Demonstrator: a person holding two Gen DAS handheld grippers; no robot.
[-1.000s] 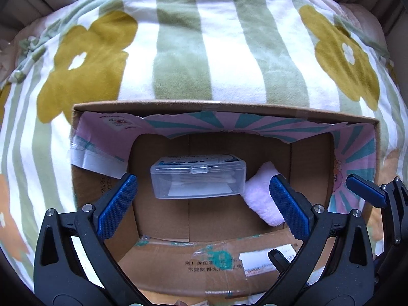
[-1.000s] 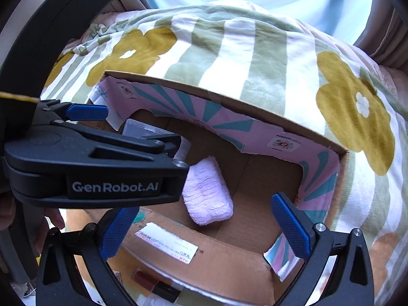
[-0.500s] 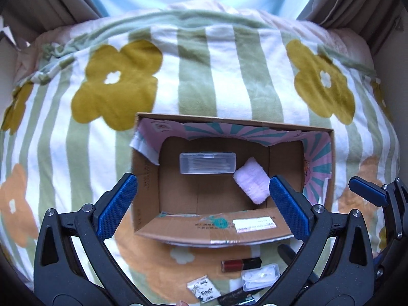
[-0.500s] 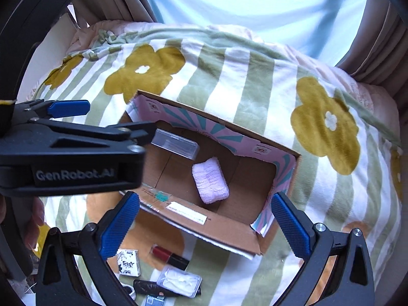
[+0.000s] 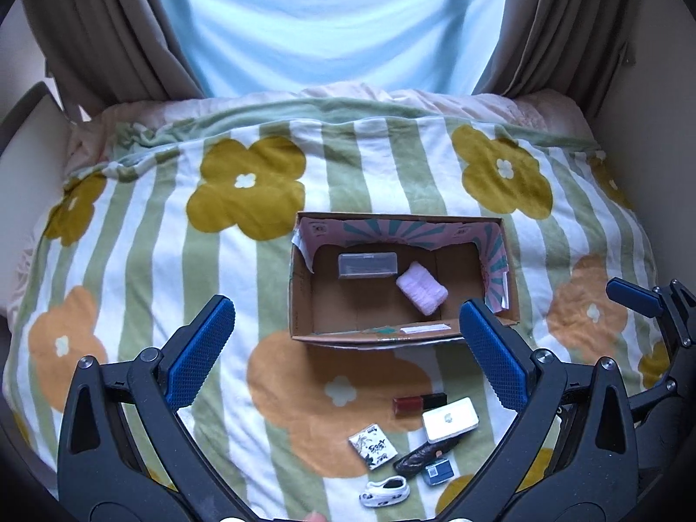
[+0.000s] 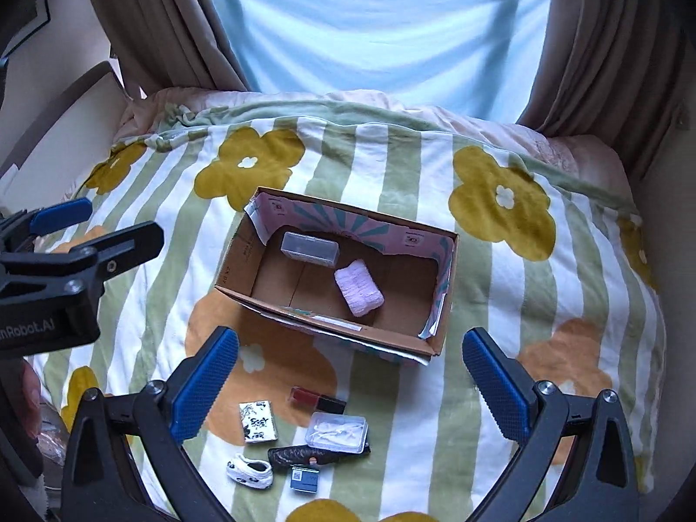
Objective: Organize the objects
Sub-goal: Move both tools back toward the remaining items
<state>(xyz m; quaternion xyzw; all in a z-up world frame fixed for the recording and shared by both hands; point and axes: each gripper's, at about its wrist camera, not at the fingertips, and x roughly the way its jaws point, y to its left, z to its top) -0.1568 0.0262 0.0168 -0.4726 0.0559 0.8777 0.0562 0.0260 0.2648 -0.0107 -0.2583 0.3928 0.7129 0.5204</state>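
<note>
An open cardboard box sits on the flowered blanket. Inside lie a clear plastic case and a pink folded cloth. On the blanket in front of the box lie a red lipstick, a clear lidded case, a black-and-white packet, a dark wrapped item, a small blue box and a white patterned piece. My left gripper and right gripper are open, empty, high above them.
The striped flowered blanket covers a bed. Brown curtains flank a light blue window at the back. A wall stands at each side. The left gripper's body shows at the left of the right wrist view.
Both grippers have pulled up and back from inside the box. The clear case and pink cloth stay in the box. The small items in front of the box have come into view.
</note>
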